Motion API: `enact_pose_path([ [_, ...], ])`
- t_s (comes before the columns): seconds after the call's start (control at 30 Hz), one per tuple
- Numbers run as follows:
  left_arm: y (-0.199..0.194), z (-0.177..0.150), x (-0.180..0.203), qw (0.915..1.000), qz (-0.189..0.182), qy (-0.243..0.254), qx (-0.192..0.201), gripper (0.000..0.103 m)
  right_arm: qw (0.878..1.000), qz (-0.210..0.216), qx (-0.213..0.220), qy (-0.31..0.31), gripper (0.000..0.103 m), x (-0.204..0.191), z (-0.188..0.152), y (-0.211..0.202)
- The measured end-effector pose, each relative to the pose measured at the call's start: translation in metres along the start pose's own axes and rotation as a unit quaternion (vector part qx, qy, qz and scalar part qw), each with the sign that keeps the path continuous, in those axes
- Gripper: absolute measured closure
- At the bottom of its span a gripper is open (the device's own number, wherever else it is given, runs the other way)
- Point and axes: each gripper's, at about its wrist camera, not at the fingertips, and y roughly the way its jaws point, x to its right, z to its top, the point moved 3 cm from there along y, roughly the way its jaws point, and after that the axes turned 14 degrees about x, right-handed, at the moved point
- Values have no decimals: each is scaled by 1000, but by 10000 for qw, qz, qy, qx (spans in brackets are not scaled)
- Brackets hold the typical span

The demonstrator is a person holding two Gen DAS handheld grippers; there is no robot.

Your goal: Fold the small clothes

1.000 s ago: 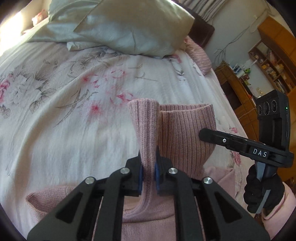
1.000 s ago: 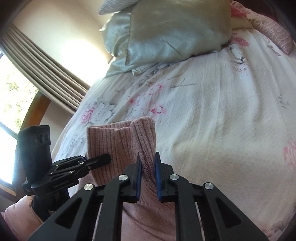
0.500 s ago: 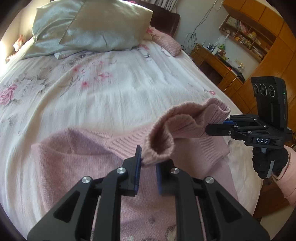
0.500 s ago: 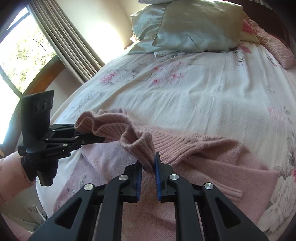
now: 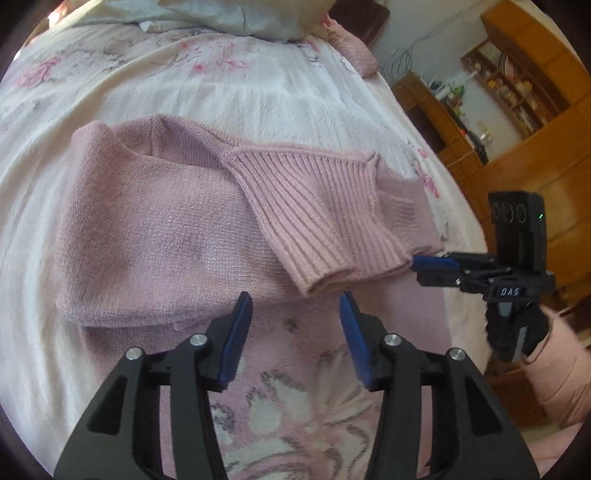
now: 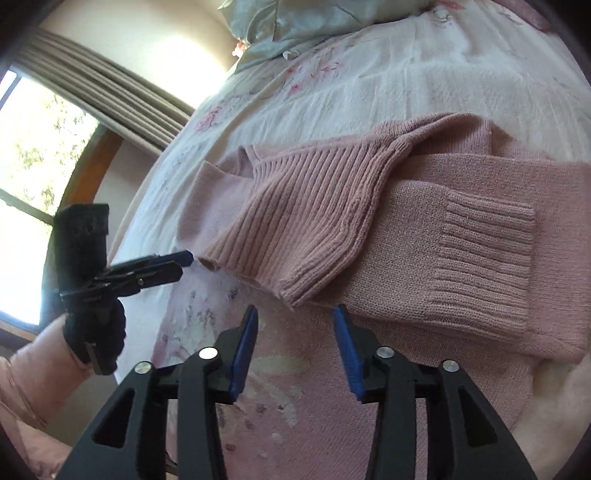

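A flowered bedspread (image 5: 258,92) holds a pink sweater (image 5: 166,229). Its ribbed collar (image 5: 317,218) lies just ahead of the left gripper (image 5: 293,332) and the right gripper (image 6: 293,339), both wide open and empty, neither clearly nearer.

A bed (image 5: 280,92) with a white, pink-flowered cover fills both views, pale green pillows (image 6: 295,26) at its head. Wooden shelving (image 5: 517,81) (cluttered with small items) stands upper right in the left view; a bright window (image 6: 26,206) with striped curtains (image 6: 110,99) sits left in the right view.
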Motion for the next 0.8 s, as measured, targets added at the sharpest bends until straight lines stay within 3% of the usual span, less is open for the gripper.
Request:
enact_pose_path([
  [0.07,4,6,-1,9993,-37,-362,115,50,9989,127,185,416,54,5,9,-1],
  [0.13,16,10,-6,9977,21,-681,72,47,9964,172,234,799,43,11,14,2],
  [0.3,47,4,-29,9860,179,-1638,-264,46,9906,-111,-51,1362,42,32,10,28],
  [0.37,52,2,-32,9798,34,-1982,-261,48,9876,28,-37,1567,52,36,9,35],
  [0.4,54,1,-33,9764,-62,-2140,-296,56,9863,160,-56,1641,70,35,8,37],
  [0.43,56,0,-32,9727,-196,-2290,-329,66,9852,271,-75,1689,84,34,8,38],
  [0.47,56,-2,-32,9700,-249,-2389,-373,90,9853,313,-71,1680,88,31,9,36],
  [0.5,54,-2,-31,9695,-247,-2412,-356,96,9862,345,-25,1622,90,28,10,32],
  [0.63,31,3,-24,9791,-184,-2026,-35,97,9886,420,229,1428,92,17,14,7],
  [0.7,28,-1,-28,9838,58,-1788,-88,96,9914,145,75,1297,92,20,9,4],
  [0.8,39,-16,-44,9844,458,-1632,-467,94,9917,-337,-302,1206,92,35,-8,21],
])
